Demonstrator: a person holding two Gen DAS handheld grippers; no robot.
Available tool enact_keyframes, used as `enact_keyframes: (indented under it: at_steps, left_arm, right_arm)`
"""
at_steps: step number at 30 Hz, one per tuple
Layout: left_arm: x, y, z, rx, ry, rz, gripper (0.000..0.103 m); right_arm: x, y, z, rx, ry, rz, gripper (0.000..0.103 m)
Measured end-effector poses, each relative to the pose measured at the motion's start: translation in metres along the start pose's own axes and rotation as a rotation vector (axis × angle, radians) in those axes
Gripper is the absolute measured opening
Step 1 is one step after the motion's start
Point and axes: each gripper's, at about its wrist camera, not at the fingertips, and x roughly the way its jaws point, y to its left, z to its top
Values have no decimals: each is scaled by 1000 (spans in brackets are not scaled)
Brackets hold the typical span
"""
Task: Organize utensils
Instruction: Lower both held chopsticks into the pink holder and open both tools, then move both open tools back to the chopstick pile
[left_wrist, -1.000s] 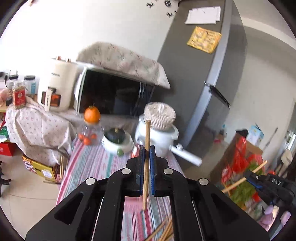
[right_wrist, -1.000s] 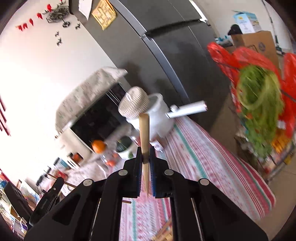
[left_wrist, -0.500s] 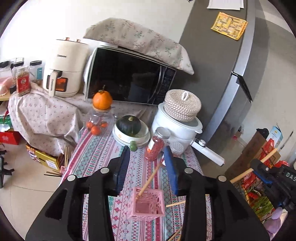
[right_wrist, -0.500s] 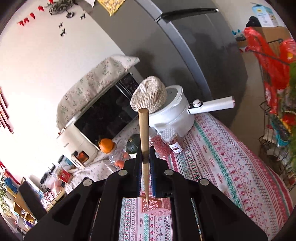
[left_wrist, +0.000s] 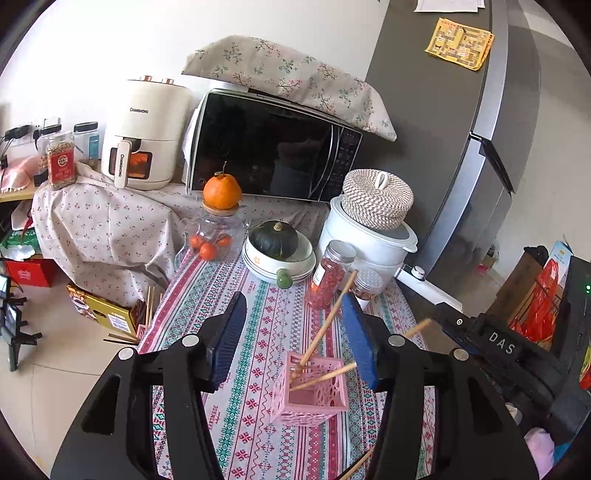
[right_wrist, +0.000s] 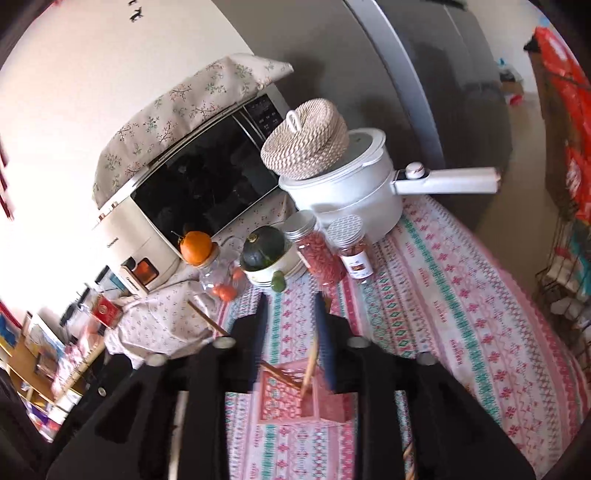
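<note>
Two wooden chopsticks (left_wrist: 325, 325) lean tilted in a pink perforated basket (left_wrist: 310, 391) that stands on a striped patterned tablecloth (left_wrist: 258, 314). The left gripper (left_wrist: 293, 338) hangs above it, fingers spread wide and empty, basket between them. The right gripper (right_wrist: 291, 328) is also released, one chopstick beside its right finger. Behind stand jars, a white pot (left_wrist: 365, 236), a microwave (left_wrist: 273, 147), an air fryer (left_wrist: 142, 134) marked CHANGHONG, and a grey fridge (left_wrist: 461, 129). The other gripper reads DAS.

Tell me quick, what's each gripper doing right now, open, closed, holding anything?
Left gripper: open, holding nothing, above the pink basket.
Right gripper: open, holding nothing; a chopstick leans in the basket between its fingers.
</note>
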Motion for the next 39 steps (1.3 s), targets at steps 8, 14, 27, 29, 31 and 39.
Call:
enact_keyframes:
  at_steps: [8,14,27,29,31,39]
  left_arm:
    - [-10,-24,-20,110,-9,29,73]
    - [-8,-36,-44,158,44,46,78]
    - [-10,-47,-94,215,138,69,96]
    - [-5,-49,-104,234,177,64,96]
    - [1,-51,-115,262,222,51,96]
    - [49,-86,-171,399,525,-68,96]
  right_arm:
    - [-32,-7,-20,-99,-56,-124,48]
    - [-52,-20,-45,-162,-79,-219,62]
    - [-80,-75,-87,-154,-41,-428,92]
    - [-85,-93,-93,-115,-13,-446,96]
    - [-90,-113,-99,-80,28,-453,96]
    - [-101,-189,-121,160,204,-438,96]
